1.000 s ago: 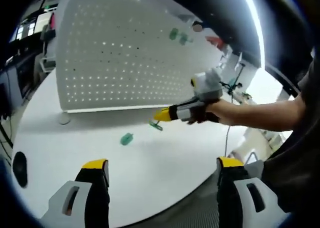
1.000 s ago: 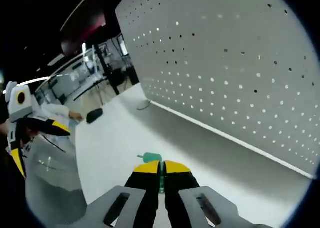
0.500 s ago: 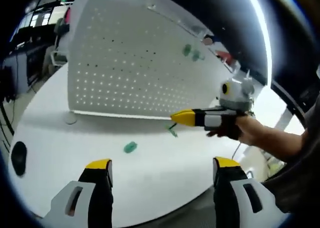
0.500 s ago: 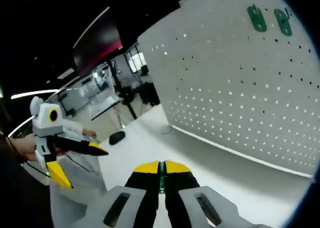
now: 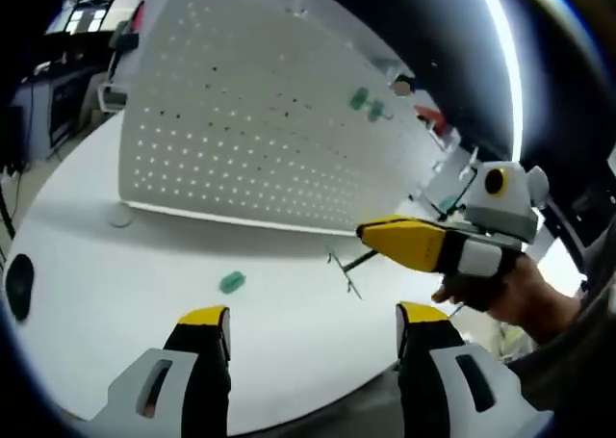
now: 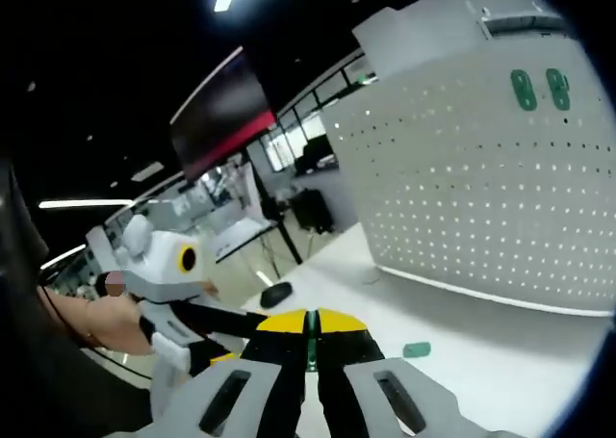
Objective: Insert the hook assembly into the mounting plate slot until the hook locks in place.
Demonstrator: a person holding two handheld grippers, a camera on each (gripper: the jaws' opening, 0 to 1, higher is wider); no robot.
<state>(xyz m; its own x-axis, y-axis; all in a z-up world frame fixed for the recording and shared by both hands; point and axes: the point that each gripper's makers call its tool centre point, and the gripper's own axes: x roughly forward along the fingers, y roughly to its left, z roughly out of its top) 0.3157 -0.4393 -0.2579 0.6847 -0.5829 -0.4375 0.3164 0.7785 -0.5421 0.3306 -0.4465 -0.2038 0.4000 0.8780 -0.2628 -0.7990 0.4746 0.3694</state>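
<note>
Landmark: the white pegboard [image 5: 260, 130] stands upright on the white table [image 5: 125, 294]; every place below is given relative to it.

Left gripper view: the left gripper [image 5: 313, 327] has its jaws wide apart with nothing between them, low over the table in front of the pegboard. The right gripper [image 5: 371, 234] enters from the right, raised off the table in front of the board's lower right end, with a thin green hook [image 5: 344, 270] sticking out of its yellow tips. A hand [image 5: 510, 294] holds it.

Right gripper view: the right gripper [image 6: 309, 327] has its jaws pressed together on the hook [image 6: 309, 347], seen here as a thin green sliver in the seam between them. The pegboard [image 6: 481, 168] fills the right side. The left gripper [image 6: 207, 347] shows at the lower left, well away from the board, held in a hand [image 6: 106, 318]; from this side one cannot tell how its jaws stand.

Seen in the left gripper view alone: the hook's bent wire shape.

Seen in the right gripper view alone: the top edge of the pegboard.

Count, green pieces mounted: two [image 5: 368, 104], side by side near the board's upper right.

Count, loose green piece: one [image 5: 232, 282] on the table in front of the board.

Count, grippers: two.

Count, black round object: one [image 5: 17, 284], on the table far off the board's left end.
</note>
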